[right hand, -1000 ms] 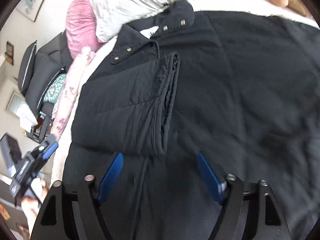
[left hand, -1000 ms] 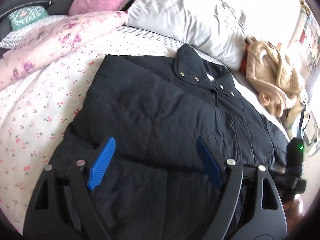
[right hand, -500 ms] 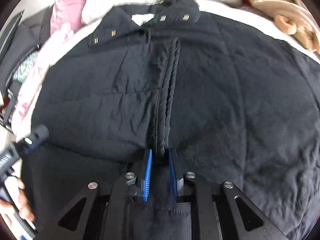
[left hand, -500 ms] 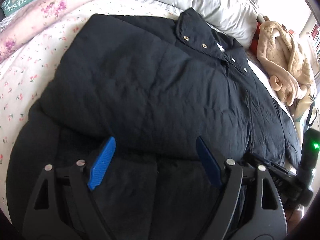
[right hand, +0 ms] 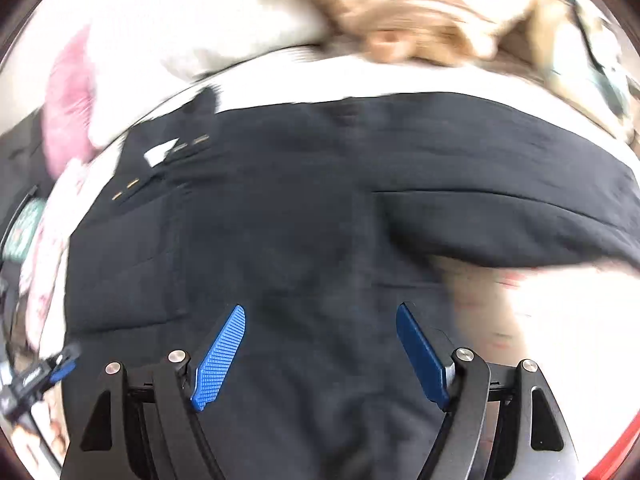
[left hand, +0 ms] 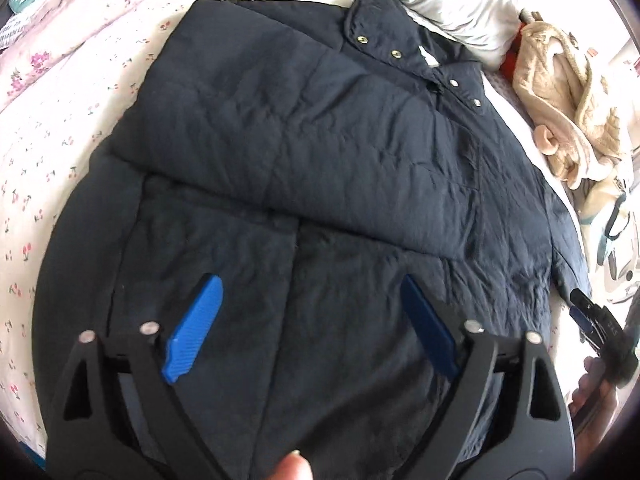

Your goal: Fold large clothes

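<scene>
A large black quilted jacket (left hand: 320, 152) lies on the bed, collar with brass snaps at the far end, its left side folded over the body. My left gripper (left hand: 312, 284) is open and empty above the jacket's lower part. My right gripper (right hand: 320, 308) is open and empty over the same jacket (right hand: 300, 220) in the blurred right wrist view, where the jacket's right side lies folded inward as a flap (right hand: 500, 220). The right gripper also shows at the right edge of the left wrist view (left hand: 592, 316).
The floral bed sheet (left hand: 60, 140) shows left of the jacket. A grey pillow (left hand: 452, 4) lies beyond the collar. A beige garment (left hand: 568, 92) is heaped at the far right. A pink pillow (right hand: 72, 108) and pink quilt (left hand: 68, 36) lie at the far left.
My right gripper was shut on the folded edge of the jacket; it has let go, opened and swung to the right. The left gripper moved a little back toward the hem.
</scene>
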Demonstrator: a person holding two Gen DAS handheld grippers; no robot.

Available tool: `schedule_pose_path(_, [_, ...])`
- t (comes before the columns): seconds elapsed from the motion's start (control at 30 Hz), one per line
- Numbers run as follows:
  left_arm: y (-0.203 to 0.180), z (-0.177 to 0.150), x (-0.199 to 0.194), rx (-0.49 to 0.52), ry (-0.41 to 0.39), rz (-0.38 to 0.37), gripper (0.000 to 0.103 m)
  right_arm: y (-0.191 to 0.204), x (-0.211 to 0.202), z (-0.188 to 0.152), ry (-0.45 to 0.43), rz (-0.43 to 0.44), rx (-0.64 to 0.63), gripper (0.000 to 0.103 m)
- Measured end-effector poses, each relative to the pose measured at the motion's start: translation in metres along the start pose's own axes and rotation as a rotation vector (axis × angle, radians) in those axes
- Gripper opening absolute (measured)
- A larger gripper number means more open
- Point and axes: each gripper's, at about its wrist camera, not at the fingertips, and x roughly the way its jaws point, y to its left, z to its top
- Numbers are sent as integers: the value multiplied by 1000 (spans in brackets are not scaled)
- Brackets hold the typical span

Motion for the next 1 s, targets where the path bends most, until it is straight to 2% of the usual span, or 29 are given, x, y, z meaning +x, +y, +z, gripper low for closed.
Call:
schedule_pose_path(0.03, [-1, -3, -3, 2, -9, 1, 100, -15, -5, -2, -13, -9, 40, 79])
schedule_pose_path(0.17, [-2, -9, -11, 2, -37, 4, 101, -91, -15, 5, -48, -35, 233, 79])
schedule_pose_path(0.4, [-3, -10, -9, -31, -32, -20, 101, -207, -30, -2, -103, -15, 540, 79])
schedule_pose_path(0.57, [-2, -9, -5, -60, -33, -35, 102, -256, -30, -7, -188, 89, 680, 79])
schedule_pose_path(0.7, [-1, -8, -1, -71, -26, -52, 102, -276, -33, -8, -265, 121, 743, 78])
schedule_pose_path(0.77, [0, -8, 2, -70, -15, -54, 102, -280, -33, -9, -318, 120, 756, 72])
schedule_pose_path(0.8, [0, -8, 3, -70, -9, -57, 102, -281, -31, -9, -337, 109, 764, 61])
schedule_pose_path(0.83, [1, -8, 4, -70, -6, -61, 102, -283, -30, -10, -346, 103, 774, 42])
schedule_pose_path(0.9, [2, -8, 6, -71, 3, -66, 102, -283, -26, -7, -343, 122, 796, 13])
schedule_pose_path(0.93, [2, -8, 7, -68, 13, -66, 102, -282, -24, -6, -346, 140, 809, 13])
schedule_pose_path(1.0, [3, -8, 9, -67, 25, -69, 102, -270, -33, 0, -392, 113, 795, 9])
